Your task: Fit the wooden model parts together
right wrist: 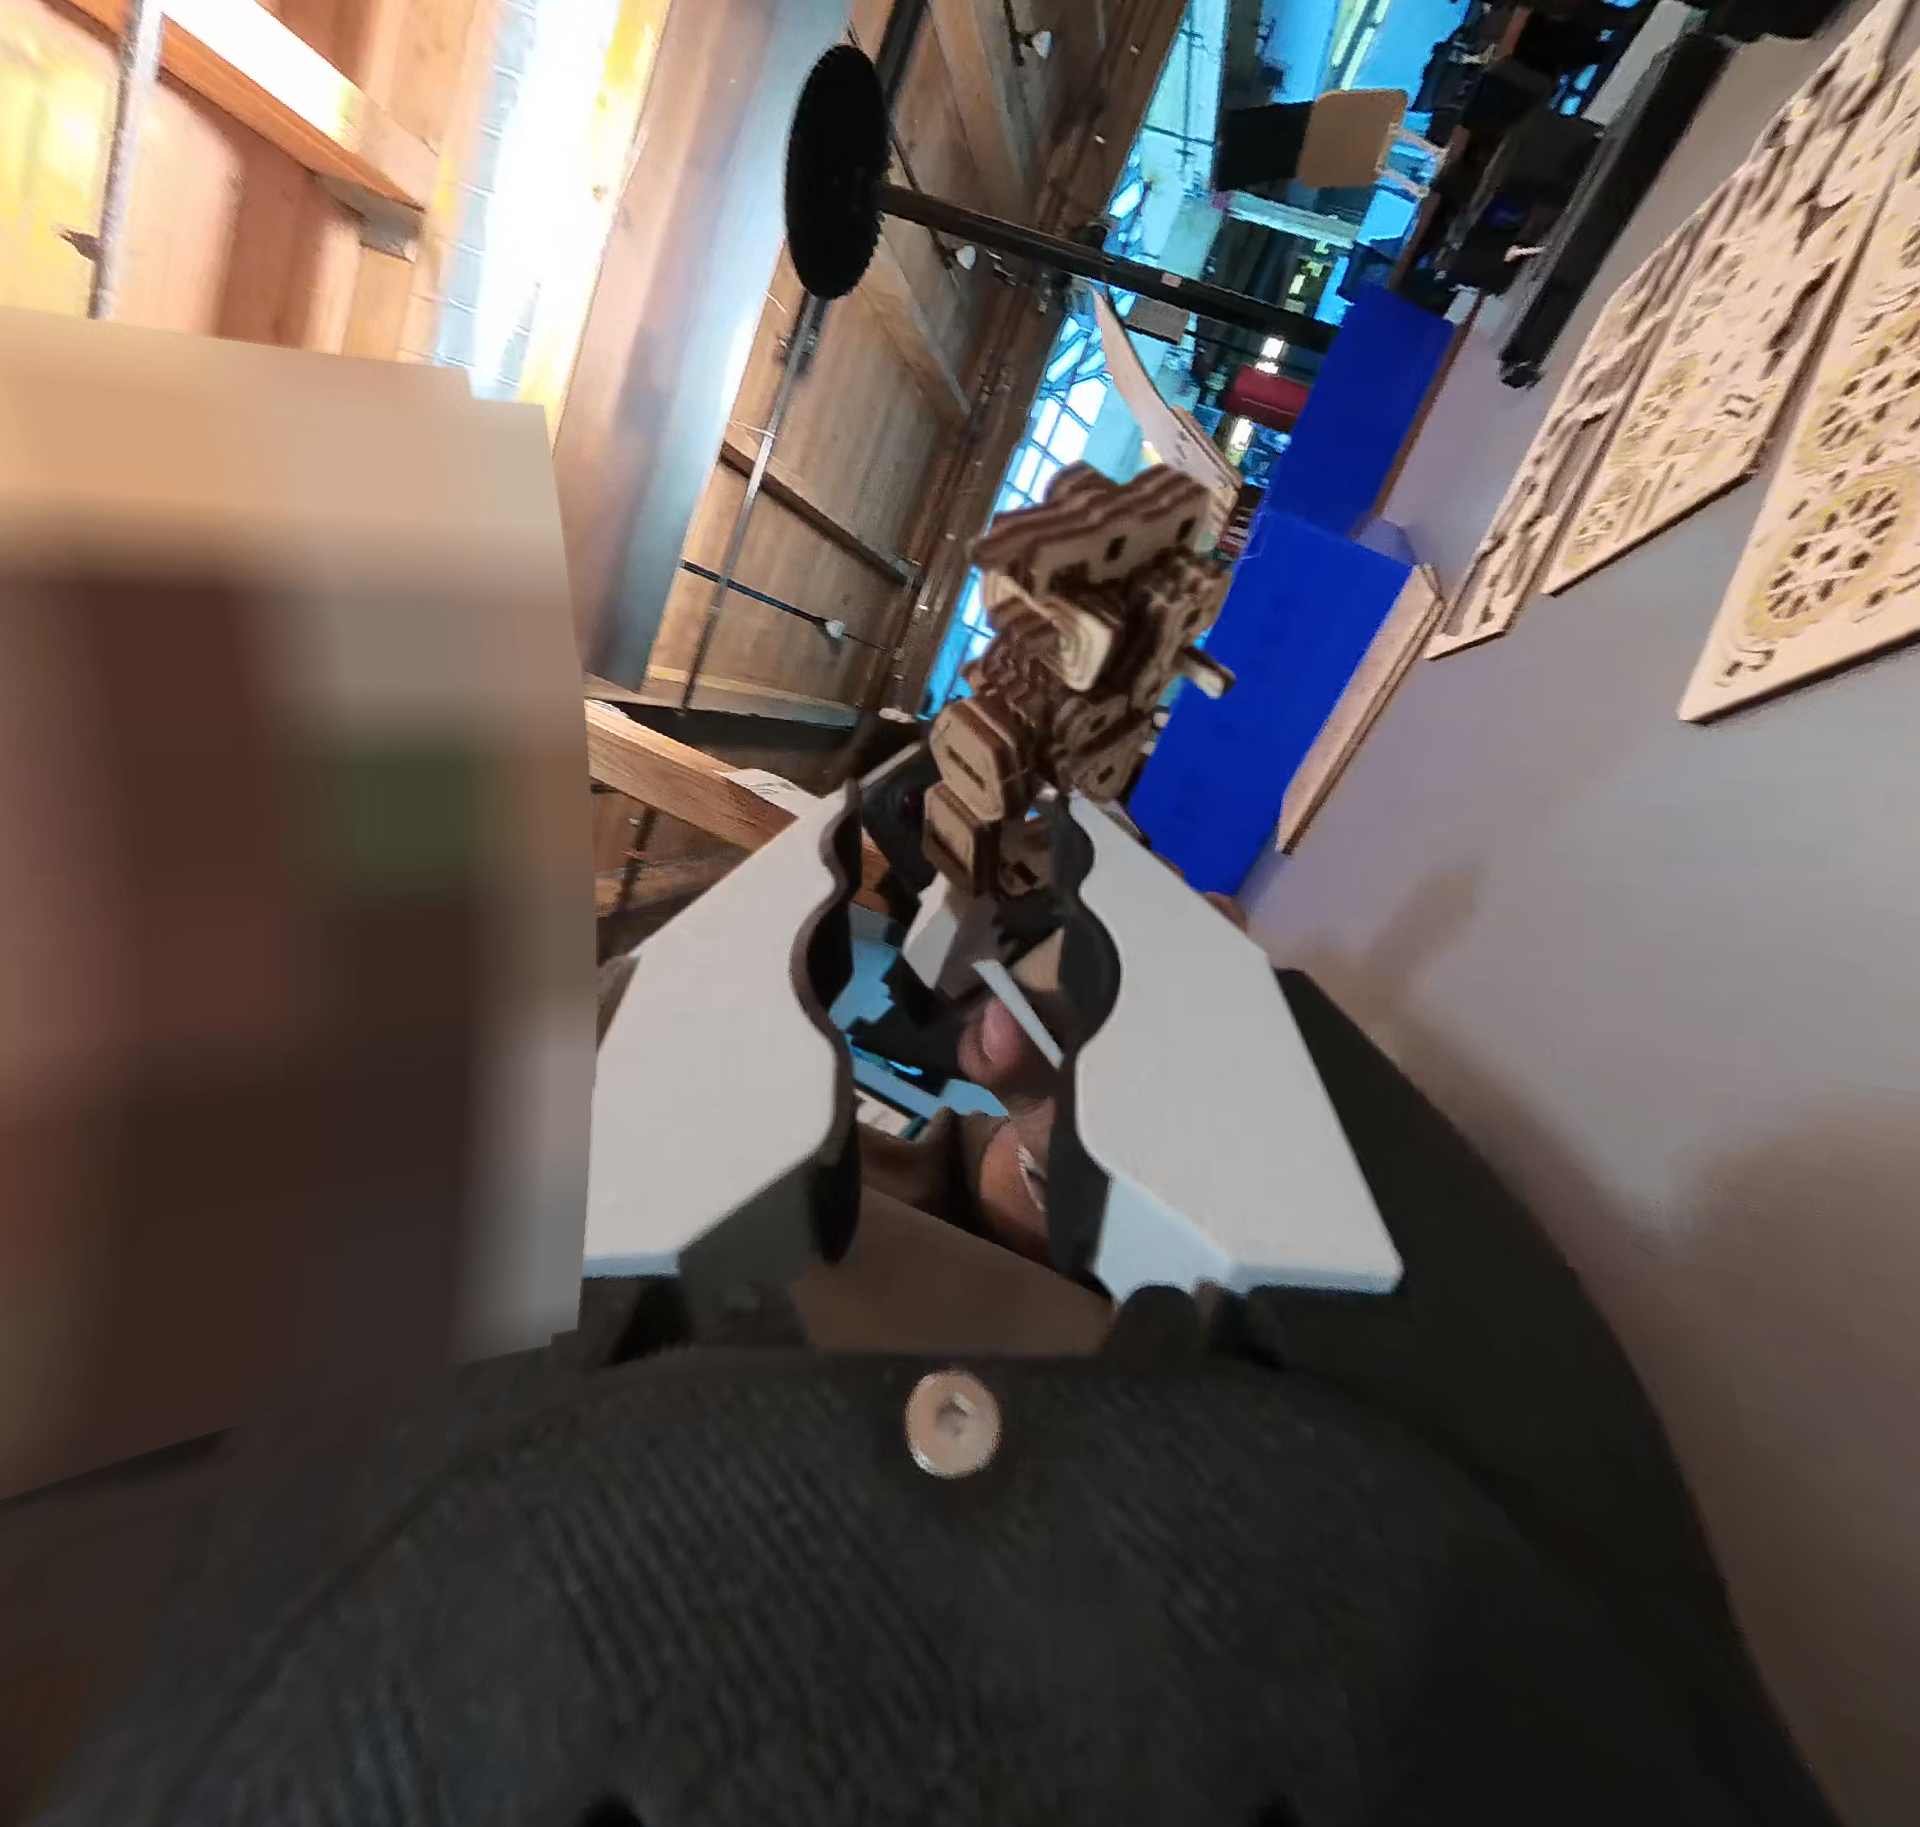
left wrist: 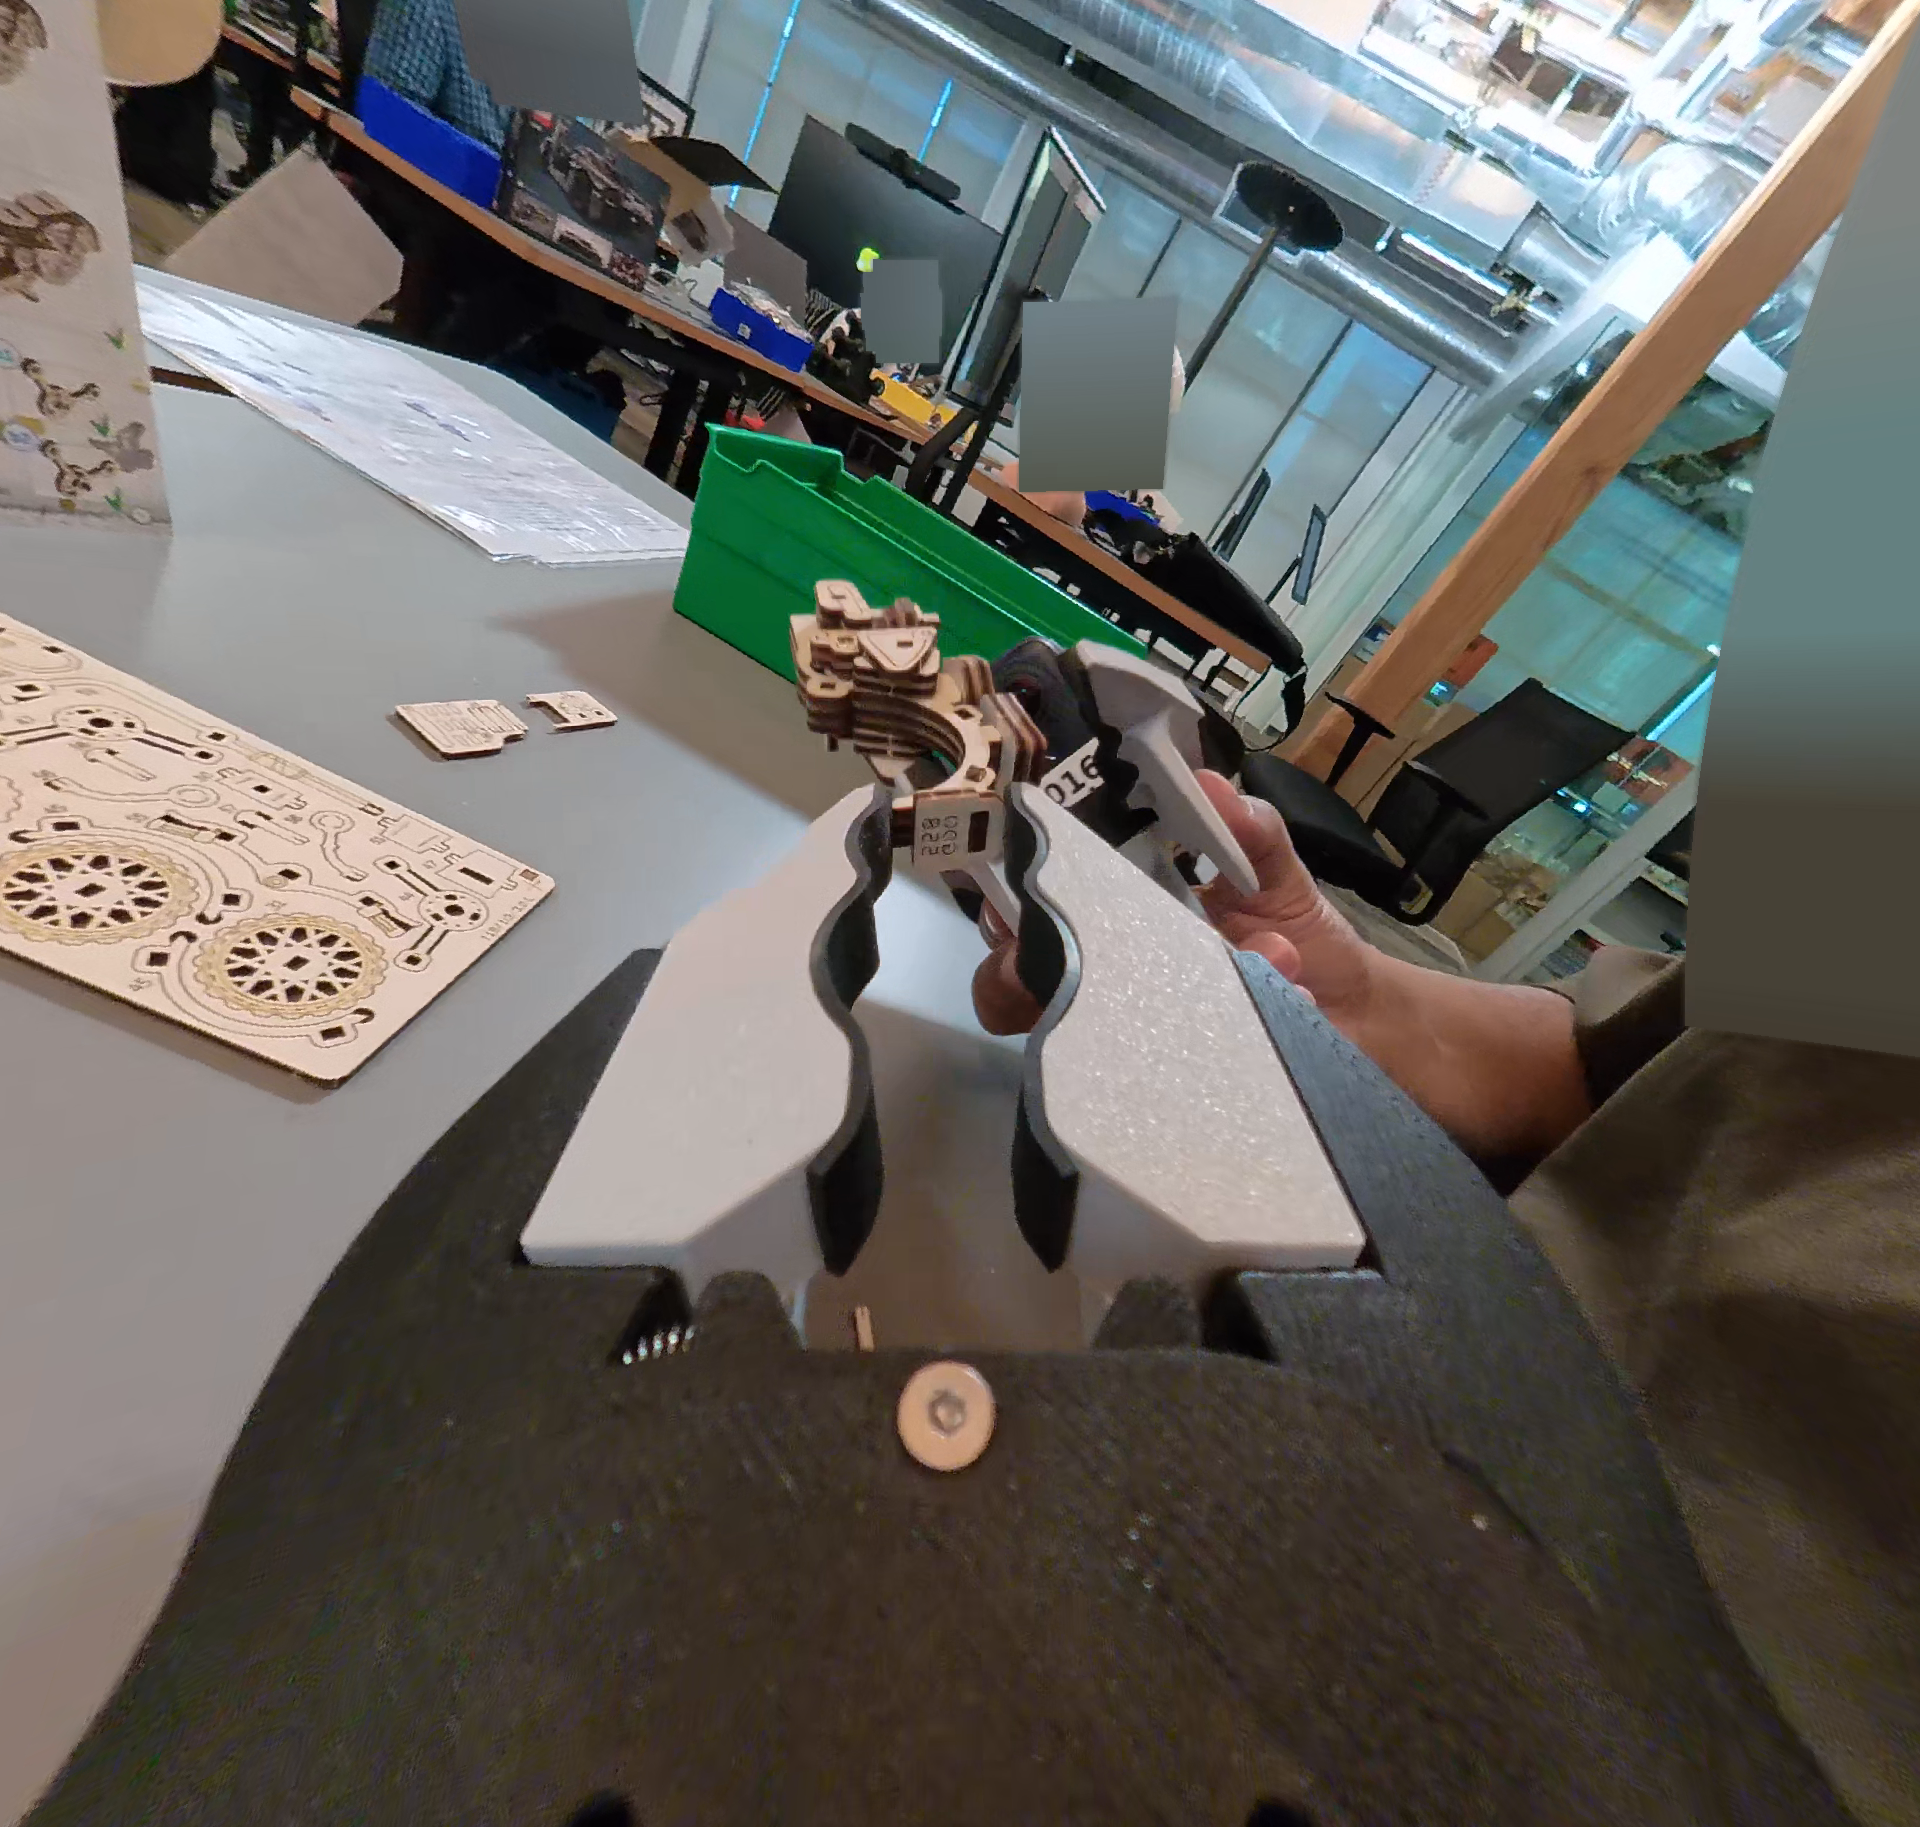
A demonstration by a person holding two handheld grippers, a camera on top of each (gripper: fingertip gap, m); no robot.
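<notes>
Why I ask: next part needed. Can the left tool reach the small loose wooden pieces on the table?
Likely not yet: path looks free, but left tool is shut on the layered wooden model.

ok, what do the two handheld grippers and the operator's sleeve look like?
Both match: the left gripper and right gripper have light grey fingers with wavy black inner pads, on a black textured printed body with one silver screw. A white tag shows on the right one. The sleeve is olive-brown.

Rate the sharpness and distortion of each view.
Left wrist view: sharp, wooden assembly and parts sheet crisp; wide-angle bending at the edges. Right wrist view: tilted and motion-blurred, the assembly smeared, wooden sheets soft.
</notes>
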